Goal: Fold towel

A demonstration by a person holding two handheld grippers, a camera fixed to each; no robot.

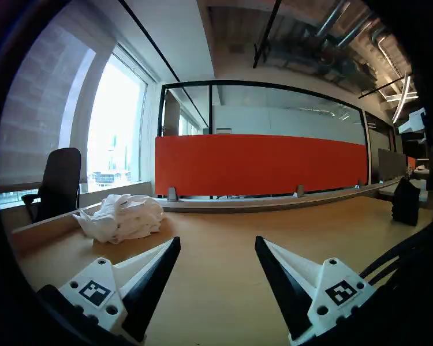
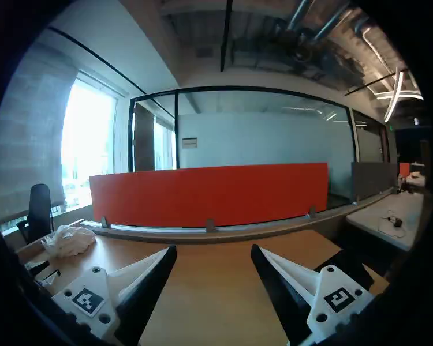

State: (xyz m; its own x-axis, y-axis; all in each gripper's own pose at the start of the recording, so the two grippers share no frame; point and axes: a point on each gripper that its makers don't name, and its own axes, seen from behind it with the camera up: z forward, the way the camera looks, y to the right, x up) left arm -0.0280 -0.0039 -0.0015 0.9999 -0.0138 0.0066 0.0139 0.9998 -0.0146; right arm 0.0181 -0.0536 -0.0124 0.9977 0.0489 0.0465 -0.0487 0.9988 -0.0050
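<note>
In the left gripper view, a chair stood by the window. Right of it the towel lay crumpled in a white heap on the desk, before a red divider. The left gripper was spread wide, empty. In the right gripper view, the right gripper gaped too, holding nothing.

Crumpled white cloth towel at ten o'clock on a smooth, satin wood-grain desktop; matt orange divider panel at twelve.
</note>
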